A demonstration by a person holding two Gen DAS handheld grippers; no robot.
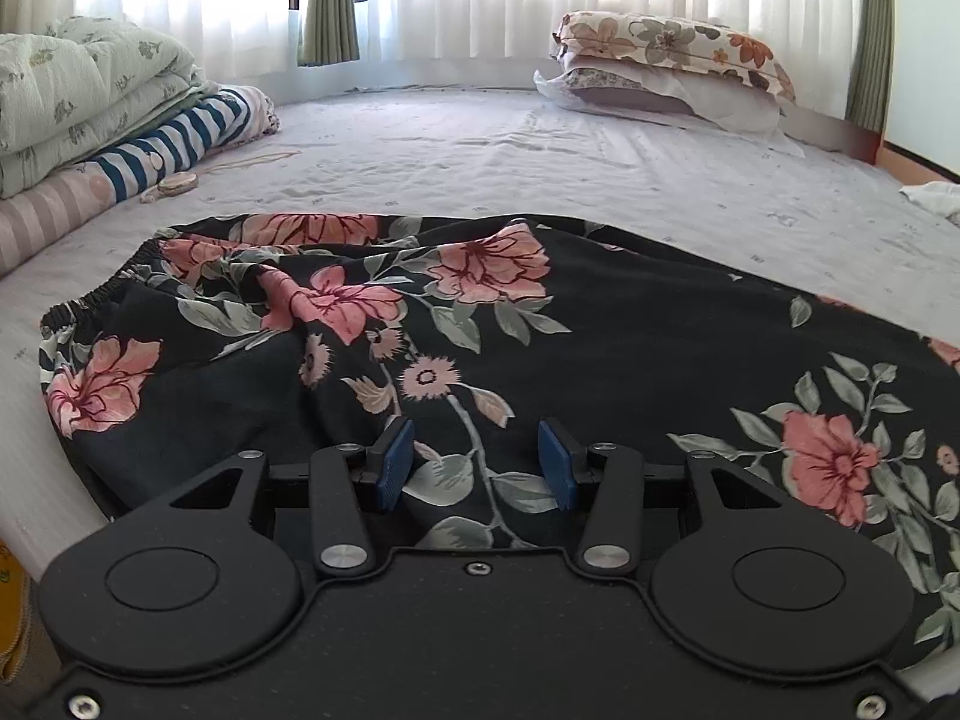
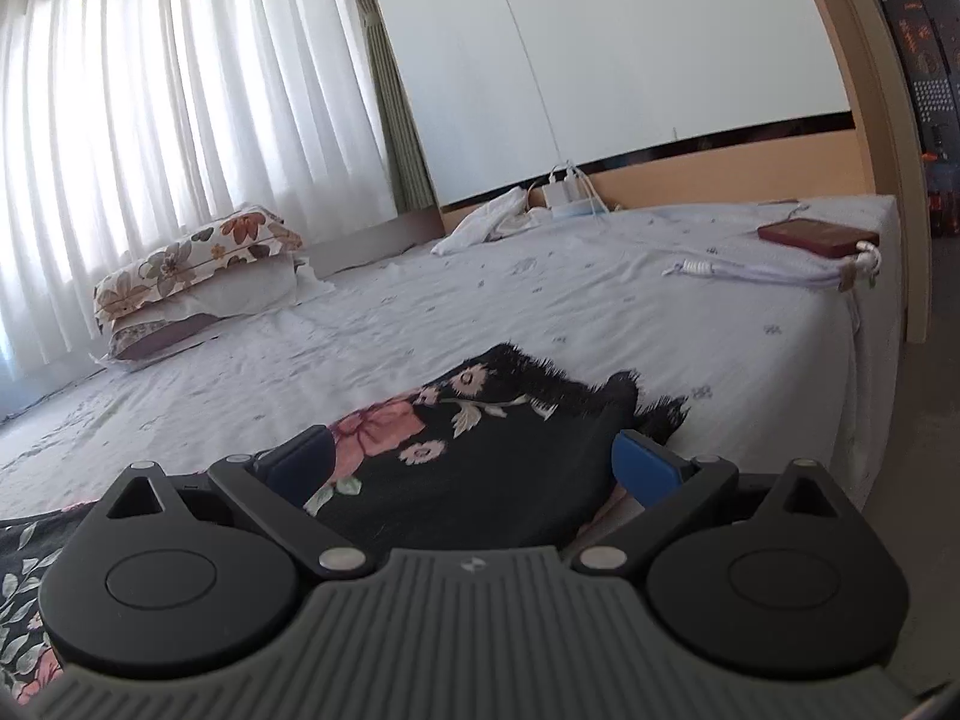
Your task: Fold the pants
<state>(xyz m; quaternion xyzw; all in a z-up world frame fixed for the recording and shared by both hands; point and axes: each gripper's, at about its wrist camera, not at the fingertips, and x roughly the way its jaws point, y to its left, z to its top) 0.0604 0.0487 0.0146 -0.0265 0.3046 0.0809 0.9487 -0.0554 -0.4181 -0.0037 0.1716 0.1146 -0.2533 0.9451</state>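
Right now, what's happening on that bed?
A person is working on folding a pair of black floral pants spread on the bed, with a handheld gripper in each hand. The left gripper sits near the middle of the pants, jaws apart with fabric between the pads but not pinched. The right gripper is at the frayed leg hem, jaws wide around the cloth, not clamped. The elastic waistband lies on the far left. No fold looks started.

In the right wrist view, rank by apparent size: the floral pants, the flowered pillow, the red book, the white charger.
1. Floral pants, though nearest the camera.
2. Flowered pillow.
3. Red book.
4. White charger, roughly book-sized in this view, so the last two are unsure.
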